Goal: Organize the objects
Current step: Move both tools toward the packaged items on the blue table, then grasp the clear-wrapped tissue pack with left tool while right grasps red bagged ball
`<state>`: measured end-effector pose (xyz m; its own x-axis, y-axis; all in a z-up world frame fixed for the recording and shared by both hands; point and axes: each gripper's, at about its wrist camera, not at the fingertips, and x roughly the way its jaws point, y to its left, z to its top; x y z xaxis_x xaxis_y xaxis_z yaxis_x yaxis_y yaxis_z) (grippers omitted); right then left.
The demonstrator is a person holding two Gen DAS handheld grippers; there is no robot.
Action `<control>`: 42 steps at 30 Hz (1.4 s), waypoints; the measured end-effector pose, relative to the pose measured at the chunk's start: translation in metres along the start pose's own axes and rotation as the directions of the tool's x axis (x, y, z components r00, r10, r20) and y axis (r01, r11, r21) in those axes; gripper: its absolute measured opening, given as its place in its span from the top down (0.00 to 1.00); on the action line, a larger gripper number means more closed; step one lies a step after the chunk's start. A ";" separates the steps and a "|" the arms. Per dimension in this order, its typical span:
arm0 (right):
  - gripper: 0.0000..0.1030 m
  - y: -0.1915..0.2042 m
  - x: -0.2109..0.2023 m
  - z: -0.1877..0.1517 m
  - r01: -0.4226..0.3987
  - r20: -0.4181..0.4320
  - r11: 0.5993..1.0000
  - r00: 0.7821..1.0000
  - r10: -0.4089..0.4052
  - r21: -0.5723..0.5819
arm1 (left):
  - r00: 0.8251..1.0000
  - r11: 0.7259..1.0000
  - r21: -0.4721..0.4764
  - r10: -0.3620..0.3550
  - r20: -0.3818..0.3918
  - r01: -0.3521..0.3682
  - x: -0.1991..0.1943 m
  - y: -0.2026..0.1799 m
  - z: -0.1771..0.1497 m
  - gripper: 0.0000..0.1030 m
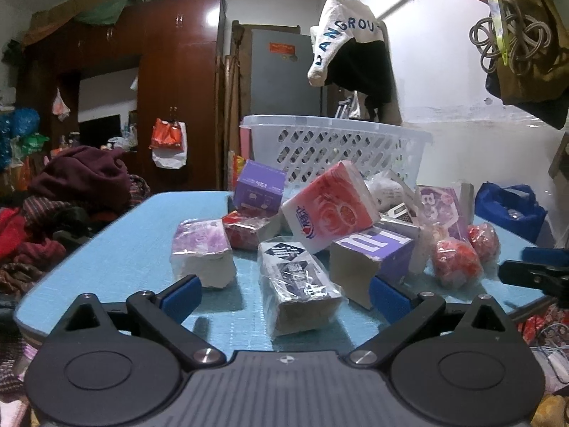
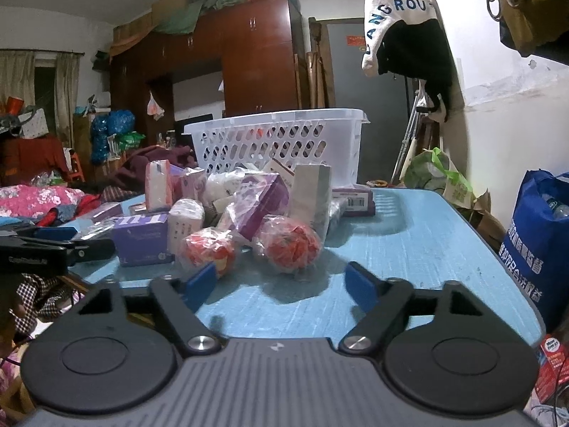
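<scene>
Crinkly film wraps the dark tissue pack (image 1: 298,286) at centre frame: light, soft, slippery; grip its long sides. Left gripper (image 1: 284,293) and right gripper (image 2: 282,286) both spread, holding nothing.

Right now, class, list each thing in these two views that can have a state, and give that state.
Left gripper: open, empty, low over the table.
Right gripper: open, empty.
White perforated plastic basket: upright at the table's far side; contents unclear.
Red-and-white tissue pack: tilted, leaning on other packs.
Two red balls in clear wrap: resting on the blue table.
</scene>
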<state>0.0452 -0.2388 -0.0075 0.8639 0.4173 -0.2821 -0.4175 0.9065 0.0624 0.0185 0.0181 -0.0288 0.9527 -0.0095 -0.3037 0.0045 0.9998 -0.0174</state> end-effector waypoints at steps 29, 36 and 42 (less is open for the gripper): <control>0.54 -0.009 -0.002 0.005 0.014 0.004 1.000 1.000 -0.014 0.001 | 0.995 0.998 0.032 -0.052 0.088 0.049 -0.011 0.002 0.000 0.57; 0.54 -0.014 -0.005 0.011 0.018 0.018 1.000 1.000 -0.018 0.012 | 0.994 0.999 0.022 -0.038 0.101 0.036 -0.010 0.006 0.006 0.57; 0.54 -0.017 -0.014 0.026 0.011 0.062 1.000 0.998 -0.013 0.028 | 0.984 0.999 -0.003 -0.031 0.174 0.032 -0.019 0.016 0.024 0.57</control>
<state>0.0474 -0.2586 0.0203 0.8849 0.4090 -0.2230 -0.3999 0.9125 0.0864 0.0083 0.0346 -0.0002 0.9904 -0.0379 -0.1328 0.0343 0.9990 -0.0297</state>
